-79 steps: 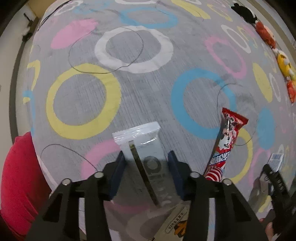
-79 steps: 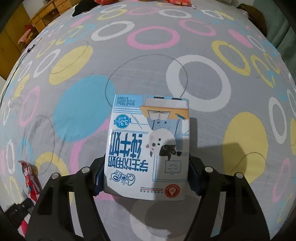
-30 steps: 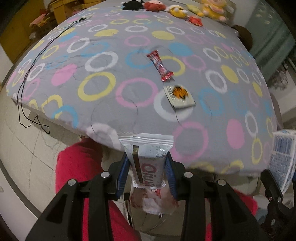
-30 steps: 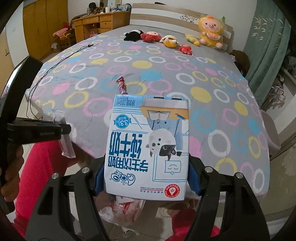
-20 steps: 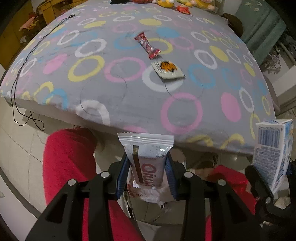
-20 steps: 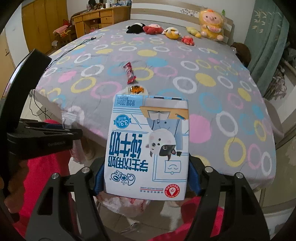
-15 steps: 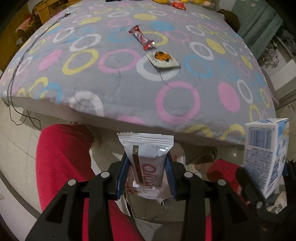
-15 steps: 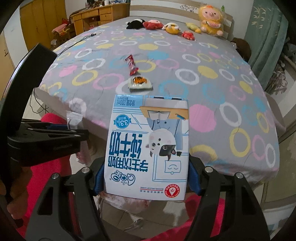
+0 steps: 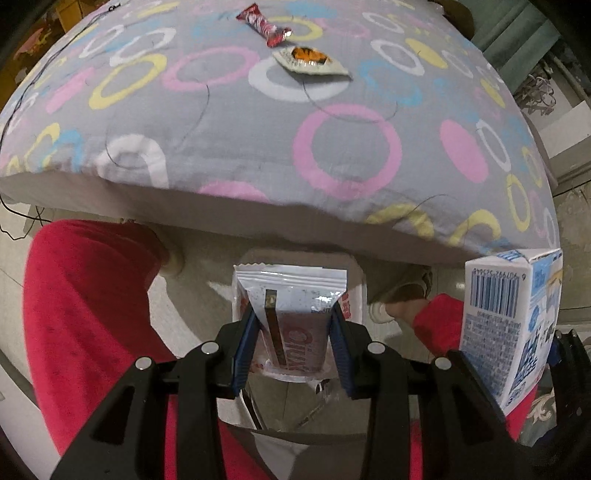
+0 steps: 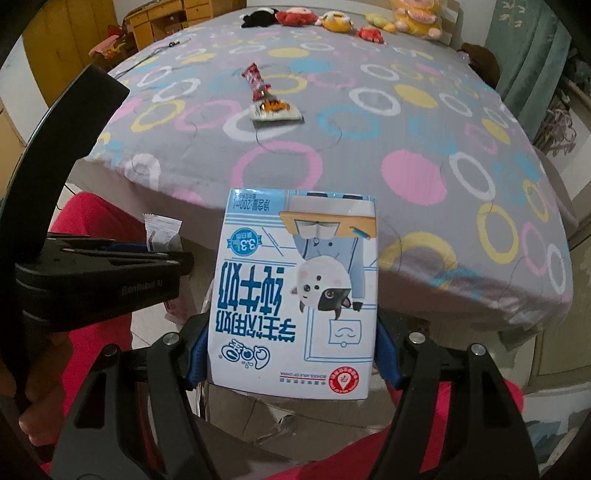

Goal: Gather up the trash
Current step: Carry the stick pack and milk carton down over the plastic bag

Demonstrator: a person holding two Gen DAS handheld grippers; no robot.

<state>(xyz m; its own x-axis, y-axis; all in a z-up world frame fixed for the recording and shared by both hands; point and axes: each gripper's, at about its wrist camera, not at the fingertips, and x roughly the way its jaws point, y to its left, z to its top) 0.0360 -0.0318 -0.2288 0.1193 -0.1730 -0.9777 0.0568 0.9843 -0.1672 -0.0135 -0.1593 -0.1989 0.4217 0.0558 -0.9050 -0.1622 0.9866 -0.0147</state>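
Note:
My left gripper (image 9: 291, 325) is shut on a clear and white snack wrapper (image 9: 291, 291), held off the bed's near edge above a white plastic bag (image 9: 354, 295) on the floor. My right gripper (image 10: 291, 343) is shut on a blue and white milk carton (image 10: 295, 291), also off the bed; the carton shows at the right of the left wrist view (image 9: 506, 325). A red candy wrapper (image 9: 264, 25) and a white packet with an orange picture (image 9: 310, 61) lie on the grey ringed bedspread (image 9: 236, 147).
The person's red-clad legs (image 9: 88, 314) flank the bag. Plush toys (image 10: 340, 20) line the bed's far edge. A wooden desk (image 10: 166, 18) stands far left, a green curtain (image 10: 532, 51) at right. A black cable (image 9: 14, 110) trails off the bed's left side.
Both grippers have pulled back from the bedspread with the wrapper and the carton, past the bed's near edge, and now tilt down over the floor and the bag.

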